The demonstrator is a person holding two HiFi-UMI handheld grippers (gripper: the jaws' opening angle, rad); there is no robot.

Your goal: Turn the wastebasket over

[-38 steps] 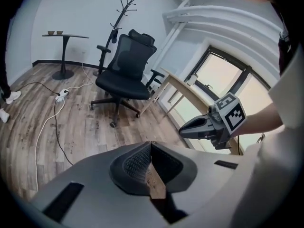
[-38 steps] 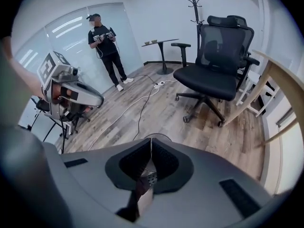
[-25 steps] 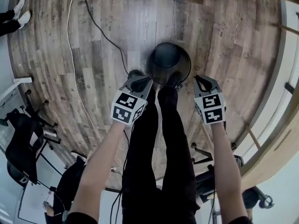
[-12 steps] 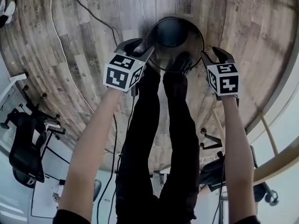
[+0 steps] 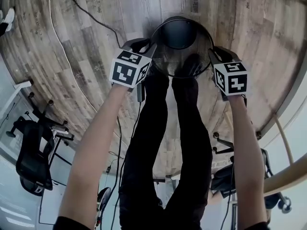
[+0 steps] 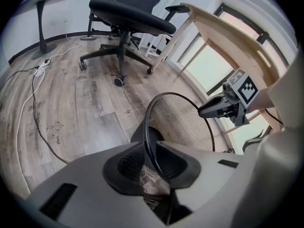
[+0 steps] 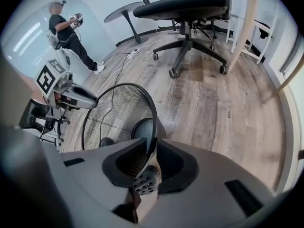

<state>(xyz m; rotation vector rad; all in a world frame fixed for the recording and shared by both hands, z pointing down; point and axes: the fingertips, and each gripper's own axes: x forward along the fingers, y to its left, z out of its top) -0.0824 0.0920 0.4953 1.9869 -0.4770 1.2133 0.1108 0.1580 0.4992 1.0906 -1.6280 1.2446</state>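
A black mesh wastebasket (image 5: 178, 32) stands upright on the wood floor, its mouth up, just beyond the person's shoes. My left gripper (image 5: 149, 48) is at the left side of the rim and my right gripper (image 5: 213, 51) at the right side. In the left gripper view the thin rim (image 6: 148, 127) runs between the jaws of the left gripper (image 6: 154, 148). In the right gripper view the rim (image 7: 153, 120) runs between the jaws of the right gripper (image 7: 151, 151). Both pairs of jaws have just been closing, and their pads now pinch the rim.
A black office chair (image 6: 128, 11) on castors stands beyond the basket, beside a light wooden desk (image 6: 228, 32). Cables (image 5: 91, 13) trail over the floor at the left. The person's legs (image 5: 158, 128) reach up to the basket. Another person (image 7: 69, 32) stands far back.
Both grippers have come down from beside the person's legs to the basket's rim, one on each side. The rim now sits between each pair of jaws.
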